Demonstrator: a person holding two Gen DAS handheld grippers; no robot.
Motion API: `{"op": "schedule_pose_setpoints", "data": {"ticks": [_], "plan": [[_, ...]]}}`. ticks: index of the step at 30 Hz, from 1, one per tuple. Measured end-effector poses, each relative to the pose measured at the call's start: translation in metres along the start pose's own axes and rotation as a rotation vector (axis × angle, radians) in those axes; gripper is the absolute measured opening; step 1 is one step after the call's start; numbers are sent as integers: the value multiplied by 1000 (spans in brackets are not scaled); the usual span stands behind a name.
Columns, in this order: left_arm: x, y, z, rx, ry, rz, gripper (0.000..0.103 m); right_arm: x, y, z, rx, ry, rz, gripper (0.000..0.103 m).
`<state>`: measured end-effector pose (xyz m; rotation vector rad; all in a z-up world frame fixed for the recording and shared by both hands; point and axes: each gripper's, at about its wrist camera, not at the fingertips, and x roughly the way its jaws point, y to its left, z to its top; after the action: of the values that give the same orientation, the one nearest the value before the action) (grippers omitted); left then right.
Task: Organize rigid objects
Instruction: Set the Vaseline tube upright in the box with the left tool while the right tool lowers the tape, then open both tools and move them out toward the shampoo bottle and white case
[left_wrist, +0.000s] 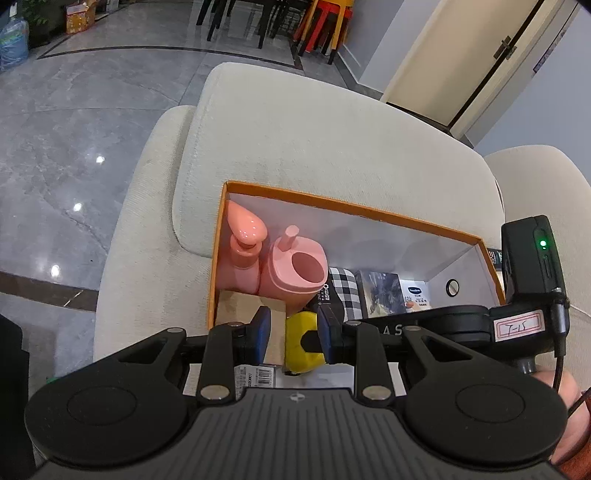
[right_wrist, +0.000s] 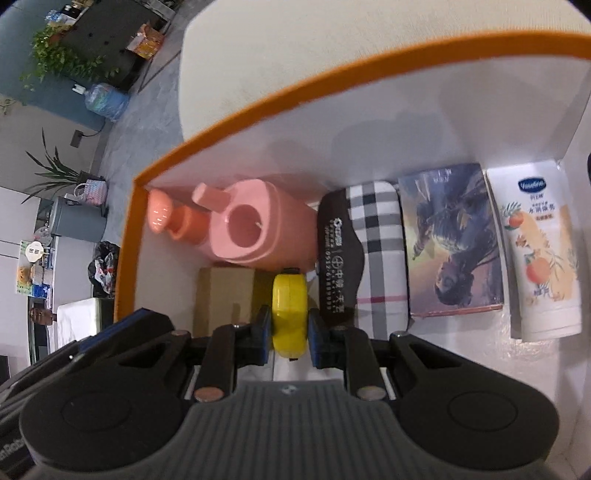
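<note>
An orange-rimmed white box (left_wrist: 354, 210) (right_wrist: 236, 114) sits on a cream sofa. Inside stand a coral pump bottle (left_wrist: 242, 254) (right_wrist: 168, 218), a pink cup-shaped container (left_wrist: 295, 269) (right_wrist: 255, 229), a plaid case (right_wrist: 376, 251), a picture box (right_wrist: 450, 240), a Vaseline tube (right_wrist: 539, 251) and a brown carton (right_wrist: 225, 295). My right gripper (right_wrist: 289, 325) is shut on a yellow tape measure (right_wrist: 289, 314) inside the box. My left gripper (left_wrist: 293, 332) is open just above the box's near side, with the tape measure (left_wrist: 303, 343) showing between its fingers, not touching both.
The cream sofa cushion (left_wrist: 314, 140) lies behind the box, with an armrest (left_wrist: 136, 221) to the left. The right gripper's body (left_wrist: 528, 266) crosses the left wrist view at right. Grey tiled floor (left_wrist: 74, 129), chairs and stools lie beyond.
</note>
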<state>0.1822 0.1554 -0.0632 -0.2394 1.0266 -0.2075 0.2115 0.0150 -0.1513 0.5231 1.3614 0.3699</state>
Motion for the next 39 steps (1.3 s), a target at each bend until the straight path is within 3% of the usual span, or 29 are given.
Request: {"op": "schedule_pose_setpoints", "data": {"ticks": [7, 8, 10, 17, 21, 26, 30, 35, 39], "plan": [[2, 0, -2, -8, 10, -2, 31, -15, 3, -4, -104, -25, -78, 27], [2, 0, -2, -9, 11, -3, 31, -16, 0, -4, -103, -23, -81, 26], [1, -1, -3, -10, 12, -2, 31, -14, -3, -5, -92, -11, -69, 13], [-8, -6, -5, 4, 13, 16, 31, -13, -10, -10, -35, 5, -32, 10], [-16, -24, -4, 54, 1, 7, 31, -31, -5, -13, -84, -27, -33, 10], [-26, -69, -1, 182, -35, -47, 31, -86, -3, -19, -168, -112, -7, 11], [-27, -112, 1, 294, -53, -77, 31, -144, -20, -23, -204, -233, -40, 14], [-16, -170, 2, 431, -78, -130, 28, -209, -70, -26, -150, -369, -93, 14], [4, -214, -3, 545, -111, -135, 28, -237, -119, -28, -84, -446, -181, 21]]}}
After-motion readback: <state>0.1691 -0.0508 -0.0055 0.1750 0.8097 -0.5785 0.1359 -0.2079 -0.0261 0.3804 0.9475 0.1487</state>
